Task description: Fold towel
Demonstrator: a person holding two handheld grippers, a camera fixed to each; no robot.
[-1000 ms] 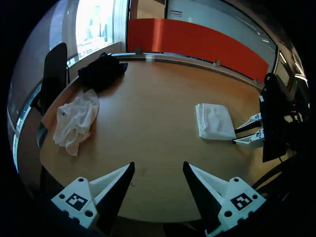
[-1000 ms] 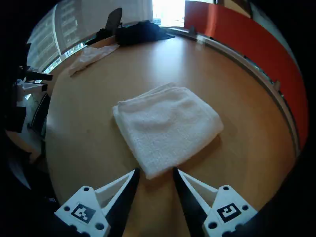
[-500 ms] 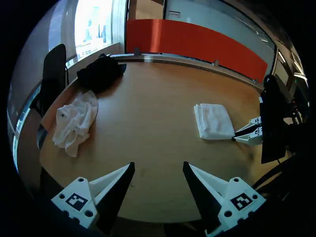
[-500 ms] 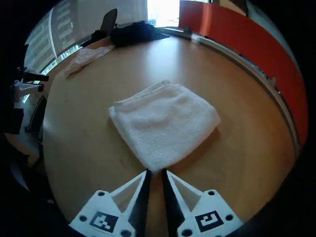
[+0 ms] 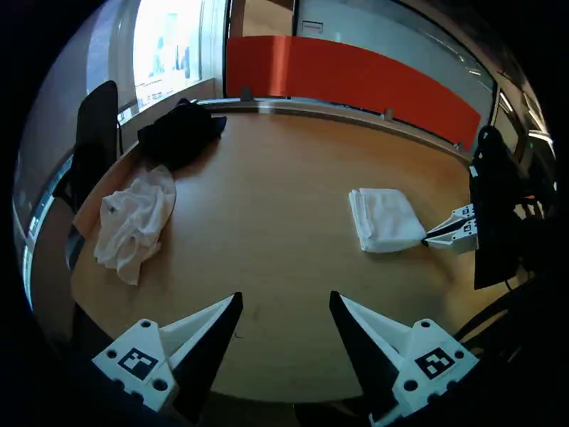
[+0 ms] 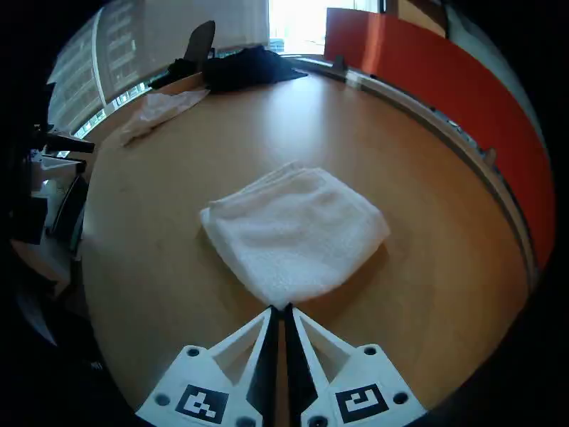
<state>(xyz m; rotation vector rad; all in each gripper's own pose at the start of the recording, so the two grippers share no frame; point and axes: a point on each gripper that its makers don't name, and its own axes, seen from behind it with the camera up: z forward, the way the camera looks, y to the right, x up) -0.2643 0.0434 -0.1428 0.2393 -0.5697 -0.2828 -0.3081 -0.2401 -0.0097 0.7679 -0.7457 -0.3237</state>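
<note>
Since 1 s ago right tongs (image 6: 281, 311) have clenched: fingers were apart, now nearly touching, tips right at near corner of folded white towel (image 6: 299, 235); can't tell if cloth is pinched. Towel lies flat on wooden table (image 6: 419, 235), approx mid-table. Left tongs (image 5: 284, 295) released, fingers wide apart, over near table edge, well apart from towel.

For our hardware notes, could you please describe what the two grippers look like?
The left gripper and the right gripper match: each has two white, wedge-shaped fingers tapering to points, black along the inner faces, with a square black-and-white marker at each base.
</note>
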